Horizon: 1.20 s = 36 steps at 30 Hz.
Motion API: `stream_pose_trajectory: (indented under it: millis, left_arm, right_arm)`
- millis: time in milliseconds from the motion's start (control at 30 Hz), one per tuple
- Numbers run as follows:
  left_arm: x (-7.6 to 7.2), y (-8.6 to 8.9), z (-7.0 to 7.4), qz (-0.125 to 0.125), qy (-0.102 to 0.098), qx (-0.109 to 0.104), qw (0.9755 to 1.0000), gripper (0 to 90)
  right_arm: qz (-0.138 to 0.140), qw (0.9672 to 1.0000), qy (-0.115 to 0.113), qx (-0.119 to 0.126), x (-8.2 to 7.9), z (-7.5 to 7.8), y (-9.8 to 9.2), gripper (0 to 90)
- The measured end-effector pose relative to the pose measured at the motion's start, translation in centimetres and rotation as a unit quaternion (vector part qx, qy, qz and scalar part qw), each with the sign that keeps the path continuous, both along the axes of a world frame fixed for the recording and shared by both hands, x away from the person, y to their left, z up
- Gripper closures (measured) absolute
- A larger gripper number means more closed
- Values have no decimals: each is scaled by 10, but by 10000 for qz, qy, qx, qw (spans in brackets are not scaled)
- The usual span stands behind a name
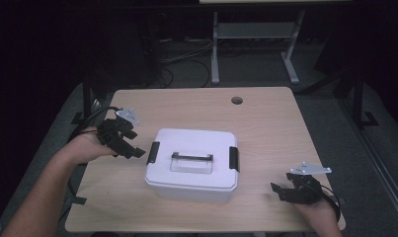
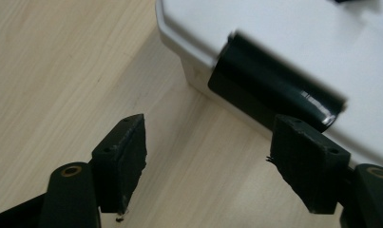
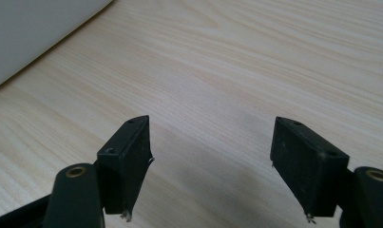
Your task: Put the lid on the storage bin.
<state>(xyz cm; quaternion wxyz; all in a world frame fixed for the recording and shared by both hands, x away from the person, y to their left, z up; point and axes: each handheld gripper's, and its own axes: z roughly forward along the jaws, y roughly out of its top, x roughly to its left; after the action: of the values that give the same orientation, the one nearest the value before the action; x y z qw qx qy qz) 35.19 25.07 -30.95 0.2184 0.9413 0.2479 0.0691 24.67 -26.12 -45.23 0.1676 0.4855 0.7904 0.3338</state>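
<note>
Left gripper view, jaws: spread wide, nothing between them; left gripper hangs over bare wood
Left jaw tips: the right-hand tip sits just under the black side latch of the white box; cannot tell whether it touches
Latch: closed down over the box's edge, glossy, a little blurred
Right gripper view, jaws: also spread wide and holding nothing; right gripper is above bare table
Right view, box: white box corner at upper left, well apart from the jaws
High view, left gripper: left gripper is at the box's left end, tips just beside the left latch, pointing toward it
High view, right gripper: right gripper is low on the table near its front right, pointing toward the box, apart from it
Hands: left hand and right hand each grip their tool; forearms enter from the bottom
Box: white box sits mid-table, lid on, both end latches down, second latch on the right end, clear handle lying flat on top
Table: light wood, round hole near the far edge
Beyond: dark floor, grey desk frame, cables
</note>
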Motion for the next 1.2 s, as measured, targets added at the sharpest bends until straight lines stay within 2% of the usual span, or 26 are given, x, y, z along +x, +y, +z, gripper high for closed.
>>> stream_pose_trajectory:
  millis: [167, 233, 367, 433, 533, 567, 600, 667, 733, 800, 867, 900, 1000, 1033, 1067, 1133, 1167, 1200]
  left_arm:
    - [-3, 4, -24, 39, 225, -17, 9997, 279]
    - [-4, 5, -32, 43, 235, -42, 9997, 283]
    - [-7, 9, -45, 90, 267, -245, 9993, 295]
    - [-9, 12, -50, 180, 287, -442, 9985, 302]
    - [-13, 19, -58, 365, 155, -928, 9949, 348]
    - [-14, 21, -60, 399, 82, -1020, 9940, 374]
    - [-16, 22, -63, 551, -12, -1183, 9915, 410]
    - [-20, 23, -67, 705, -323, -1217, 9895, 496]
    - [-23, 24, -69, 694, -468, -1282, 9882, 562]
    - [-27, 23, -71, 656, -591, -1290, 9877, 673]
    - [-30, 22, -73, 680, -666, -1386, 9858, 774]
    - [-32, 21, -74, 697, -754, -1425, 9845, 792]
    - [-37, 19, -77, 716, -774, -1616, 9812, 812]
    - [-38, 18, -78, 696, -664, -1743, 9800, 813]
    - [-40, 16, -80, 686, -636, -1851, 9783, 816]
    - [-41, 14, -81, 646, -584, -1851, 9789, 816]
    - [-42, 12, -82, 631, -592, -1900, 9780, 816]
    - [-43, 11, -83, 598, -524, -1924, 9781, 816]
  right_arm:
    - [6, 10000, -20, -14, 0, 0, -1, 294]
    - [-9, 10000, -1, 2, 0, 0, -2, 295]
    - [-37, 10000, 2, 7, -1, -1, -2, 296]
    - [-43, 10000, 3, 13, -1, -1, -3, 298]
    - [-53, 10000, 8, 19, -1, -1, -3, 298]
    - [-46, 10000, 7, 18, -1, -1, -3, 298]
    - [-41, 10000, 4, 10, -1, -1, -3, 299]
    - [-39, 10000, 8, 13, -1, -1, -3, 299]
    - [-29, 10000, 19, -4, -1, -1, -3, 299]
    - [-31, 10000, 21, -4, -1, -2, -3, 299]
    - [-24, 10000, 20, -5, -1, -2, -3, 301]
    - [-29, 10000, 17, -7, -1, -2, -3, 301]
    - [-18, 10000, 13, -3, -1, -2, -3, 302]
    - [-13, 10000, 14, -2, -1, -2, -3, 303]
    - [-12, 10000, 17, -8, -1, -2, -3, 304]
    - [-13, 10000, 14, -11, -1, -2, -3, 305]
    - [-12, 10000, 17, -14, -1, -2, -3, 305]
    - [-10, 10000, 25, -19, -1, -2, -3, 307]
